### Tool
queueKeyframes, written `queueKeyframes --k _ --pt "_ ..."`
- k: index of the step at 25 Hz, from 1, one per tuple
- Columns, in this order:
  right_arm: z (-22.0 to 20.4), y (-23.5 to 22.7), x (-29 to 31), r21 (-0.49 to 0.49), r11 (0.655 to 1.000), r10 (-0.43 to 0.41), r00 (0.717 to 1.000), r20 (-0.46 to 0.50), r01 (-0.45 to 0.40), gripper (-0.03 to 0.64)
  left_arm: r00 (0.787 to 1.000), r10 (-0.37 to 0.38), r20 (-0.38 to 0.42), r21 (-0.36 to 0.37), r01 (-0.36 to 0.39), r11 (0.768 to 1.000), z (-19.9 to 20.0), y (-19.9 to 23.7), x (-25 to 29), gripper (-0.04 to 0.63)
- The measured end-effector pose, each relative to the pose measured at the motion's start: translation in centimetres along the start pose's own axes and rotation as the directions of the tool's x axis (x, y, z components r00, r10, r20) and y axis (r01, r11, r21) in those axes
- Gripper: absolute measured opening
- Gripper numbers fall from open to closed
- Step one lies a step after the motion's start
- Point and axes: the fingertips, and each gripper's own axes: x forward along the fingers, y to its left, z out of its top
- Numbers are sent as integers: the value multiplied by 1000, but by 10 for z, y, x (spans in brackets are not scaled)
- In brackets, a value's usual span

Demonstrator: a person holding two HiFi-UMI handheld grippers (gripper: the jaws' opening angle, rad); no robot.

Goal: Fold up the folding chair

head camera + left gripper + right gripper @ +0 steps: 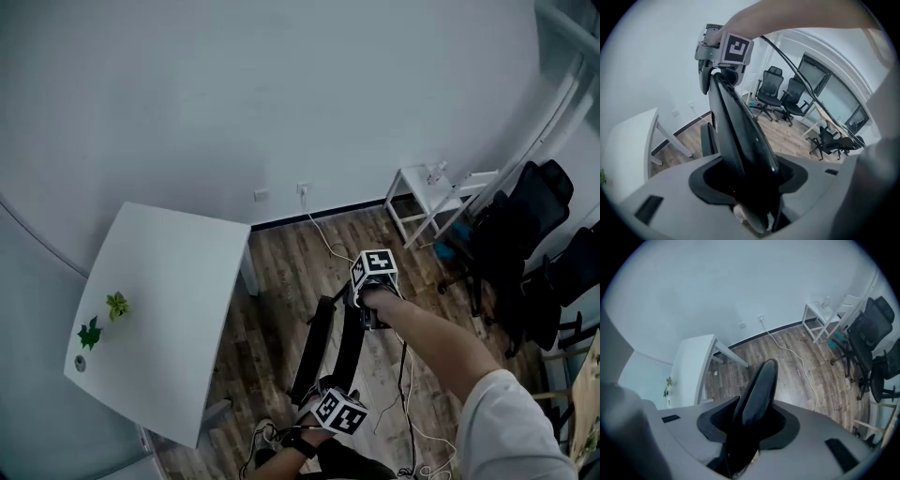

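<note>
The folding chair (328,342) is black and folded flat, standing on edge over the wooden floor beside the white table. My left gripper (319,389) is shut on its near end, low in the head view. My right gripper (364,314) is shut on its far end. In the left gripper view the chair's edge (740,136) runs up from my left gripper (750,197) to the right gripper (719,51) at its top. The right gripper view shows the chair's rounded edge (759,390) rising out of my right gripper (743,427).
A white table (159,309) with two small green plants (117,305) stands to the left. A small white side table (427,192) and black office chairs (525,216) are at the right. A white cable (323,234) lies on the floor by the wall.
</note>
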Motion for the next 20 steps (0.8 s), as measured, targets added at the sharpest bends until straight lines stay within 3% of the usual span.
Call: queueKeyframes --k 11,20 --pt "39 176 51 -83 995 54 999 1 -54 141 993 99 62 -76 -94 993 -58 146 -75 225" --pt "51 269 81 -142 988 52 999 -15 -54 147 989 120 86 -133 -108 985 -92 214 -113 225"
